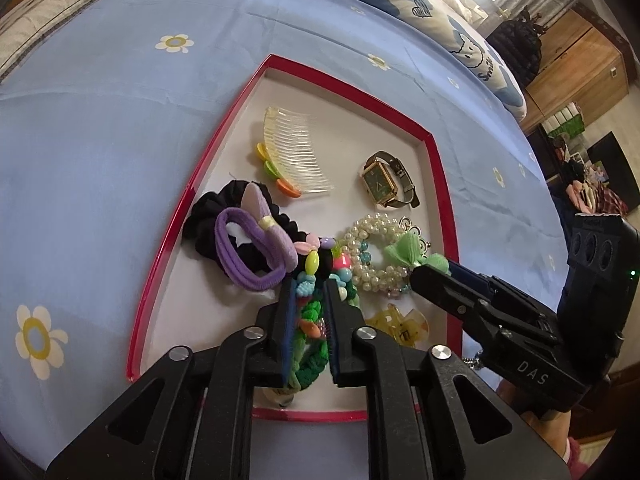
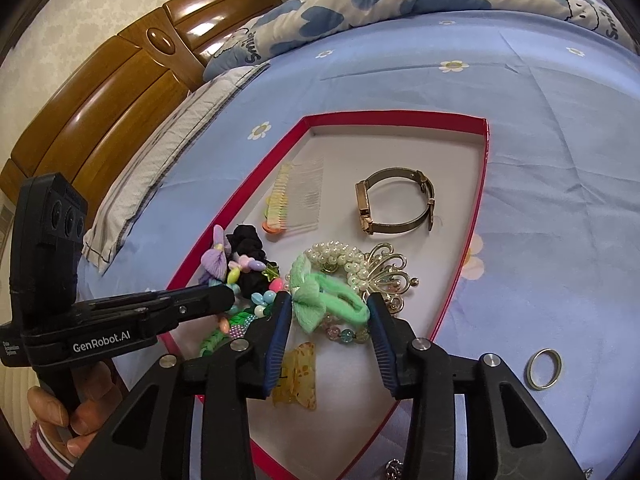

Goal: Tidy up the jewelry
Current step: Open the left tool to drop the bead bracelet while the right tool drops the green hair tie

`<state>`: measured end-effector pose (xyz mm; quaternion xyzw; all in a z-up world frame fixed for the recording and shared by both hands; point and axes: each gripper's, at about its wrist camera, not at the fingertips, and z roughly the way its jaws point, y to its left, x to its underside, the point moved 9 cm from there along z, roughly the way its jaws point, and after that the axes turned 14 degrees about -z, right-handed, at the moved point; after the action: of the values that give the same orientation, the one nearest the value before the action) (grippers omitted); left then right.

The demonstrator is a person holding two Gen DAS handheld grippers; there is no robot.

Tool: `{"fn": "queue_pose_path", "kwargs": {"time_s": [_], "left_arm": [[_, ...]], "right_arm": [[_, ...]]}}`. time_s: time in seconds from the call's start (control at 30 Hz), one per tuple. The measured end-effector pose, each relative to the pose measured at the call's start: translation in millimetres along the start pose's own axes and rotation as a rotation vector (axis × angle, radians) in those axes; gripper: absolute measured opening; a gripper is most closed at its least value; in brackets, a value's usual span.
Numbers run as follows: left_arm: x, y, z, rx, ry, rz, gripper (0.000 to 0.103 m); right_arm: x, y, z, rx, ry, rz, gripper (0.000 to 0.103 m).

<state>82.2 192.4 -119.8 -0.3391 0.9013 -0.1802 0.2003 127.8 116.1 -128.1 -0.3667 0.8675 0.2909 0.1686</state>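
A red-rimmed box (image 1: pixel 438 184) (image 2: pixel 400 117) lies on the blue bedsheet and holds jewelry. My left gripper (image 1: pixel 311 286) is shut on a green braided hair tie with coloured beads (image 1: pixel 310 316) inside the box. My right gripper (image 2: pixel 329 300) is open, its fingers on either side of a light green bow hair tie (image 2: pixel 332 296) (image 1: pixel 404 252) that lies on a pearl bracelet (image 1: pixel 372 248) (image 2: pixel 344 258). Also in the box are a clear comb (image 1: pixel 292 148), a gold watch (image 1: pixel 380 178) (image 2: pixel 394 208), a purple hair tie (image 1: pixel 252 248), a black scrunchie (image 1: pixel 204 216) and a yellow claw clip (image 1: pixel 400 324) (image 2: pixel 298 376).
A silver ring (image 2: pixel 543 369) lies on the sheet right of the box. A gold butterfly brooch (image 2: pixel 390 268) sits by the pearls. A pillow and quilt (image 2: pixel 360 4) lie at the far side, a wooden headboard (image 2: pixel 112 92) at the left.
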Motion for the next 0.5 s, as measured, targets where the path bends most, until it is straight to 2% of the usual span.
{"fn": "queue_pose_path", "kwargs": {"time_s": [0.33, 0.43, 0.5], "left_arm": [[10, -5, -3, 0.009, 0.009, 0.008, 0.012], [12, -6, -6, 0.011, 0.005, 0.011, 0.019], [13, -7, -9, 0.015, -0.002, 0.014, 0.019]], "right_arm": [[-1, 0, -7, -0.003, -0.016, 0.014, 0.043], [-1, 0, -11, -0.005, -0.025, 0.019, 0.043], [-1, 0, -14, -0.005, -0.029, 0.024, 0.043]]}}
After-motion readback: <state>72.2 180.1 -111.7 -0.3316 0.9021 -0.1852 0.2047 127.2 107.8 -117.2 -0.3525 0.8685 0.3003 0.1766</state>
